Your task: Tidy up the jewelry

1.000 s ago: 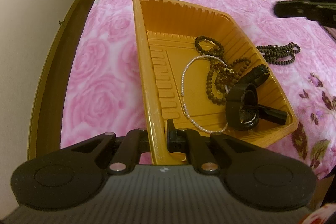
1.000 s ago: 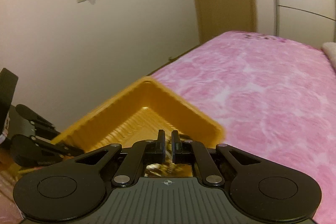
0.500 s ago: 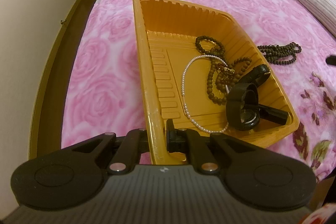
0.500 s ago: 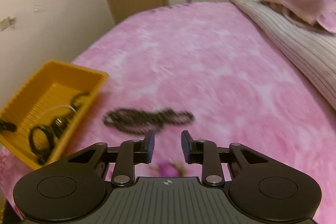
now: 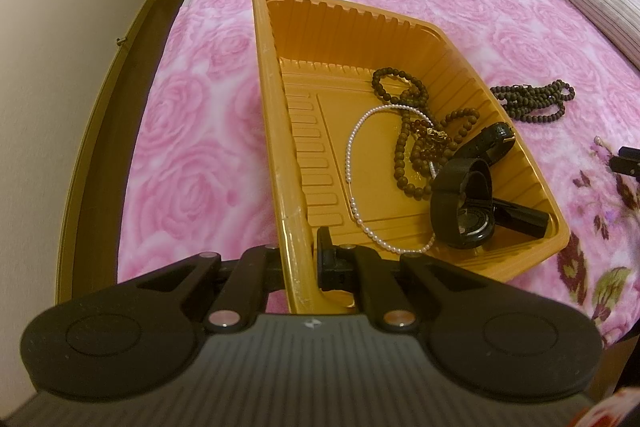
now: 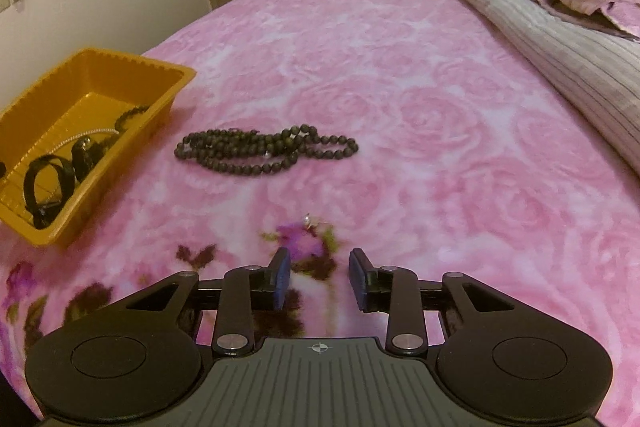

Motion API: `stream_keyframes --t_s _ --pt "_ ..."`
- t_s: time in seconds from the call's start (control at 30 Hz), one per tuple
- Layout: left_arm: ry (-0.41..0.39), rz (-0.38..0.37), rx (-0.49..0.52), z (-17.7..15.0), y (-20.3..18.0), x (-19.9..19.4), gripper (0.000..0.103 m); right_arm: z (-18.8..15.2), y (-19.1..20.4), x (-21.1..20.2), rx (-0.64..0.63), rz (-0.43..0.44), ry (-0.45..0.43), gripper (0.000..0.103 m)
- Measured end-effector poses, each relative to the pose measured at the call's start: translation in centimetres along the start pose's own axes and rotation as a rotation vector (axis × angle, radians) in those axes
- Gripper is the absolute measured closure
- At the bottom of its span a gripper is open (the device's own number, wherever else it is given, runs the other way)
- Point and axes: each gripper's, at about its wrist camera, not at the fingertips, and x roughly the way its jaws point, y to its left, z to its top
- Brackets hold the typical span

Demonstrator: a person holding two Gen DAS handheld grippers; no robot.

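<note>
A: Where is the next piece of jewelry, seen from the right tool (image 6: 316,279)?

B: The long strand of dark round beads (image 6: 266,149) lies on the pink rose-patterned bed cover (image 6: 400,75), ahead of the right tool and a little to its left. It is apart from the tool, and it is just beside the orange plastic tray (image 6: 176,83), outside its right wall.

A: How does its long axis run?

B: Across the view, from left to right, so it is crosswise to the line along which the tool points. I think the fingers can close over the bundle without a wrist turn.

A: And the tool itself?

B: Its jaws have just been opening and now stand spread, with nothing between them, only the bed cover below.

A: What does the left tool (image 5: 298,259) do?

B: It is pressed together on the near rim of the tray and pinches it. Inside the tray lie a white pearl necklace (image 5: 352,163), brown beads (image 5: 404,155) and a black wristwatch (image 5: 464,203).

A: So which hand is nearer?

B: The right one, I judge; the left is busy.
</note>
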Motion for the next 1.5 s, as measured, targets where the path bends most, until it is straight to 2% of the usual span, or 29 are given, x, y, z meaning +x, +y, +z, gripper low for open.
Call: stream_keyframes --t_s 0.23,0.6,0.63,0.67,0.7,0.87,1.0,1.13,1.3,1.5 --pt "0.001 0.000 0.000 0.0 0.0 0.0 0.098 0.0 0.6 1.1 -0.073 -0.024 -0.016 0.069" --pt "0.000 0.000 0.001 0.0 0.0 0.0 0.098 1.1 0.9 2.8 -0.148 -0.007 -0.040 0.070" --pt "0.000 0.000 0.001 0.0 0.0 0.0 0.098 1.1 1.0 2.9 -0.157 -0.012 -0.038 0.075" --pt "0.001 -0.001 0.000 0.0 0.0 0.0 0.098 1.2 1.2 2.9 -0.167 -0.015 -0.037 0.087" --pt "0.000 0.000 0.000 0.0 0.0 0.0 0.098 1.2 1.3 2.9 -0.178 -0.015 -0.034 0.094" --pt "0.000 0.000 0.001 0.0 -0.1 0.0 0.098 1.2 2.1 2.4 -0.215 -0.032 -0.039 0.095" --pt "0.000 0.000 0.000 0.0 0.0 0.0 0.098 1.7 3.7 1.4 -0.277 -0.028 -0.079 0.095" --pt "-0.001 -0.001 0.000 0.0 0.0 0.0 0.098 3.0 6.1 0.4 -0.319 0.019 -0.125 0.095" --pt "-0.001 -0.003 -0.002 -0.1 0.0 0.0 0.098 4.9 10.1 -1.0 -0.353 0.133 -0.184 0.095" --pt "-0.002 -0.004 -0.002 -0.2 0.1 0.0 0.098 5.7 14.9 -1.2 -0.415 0.262 -0.201 0.095"
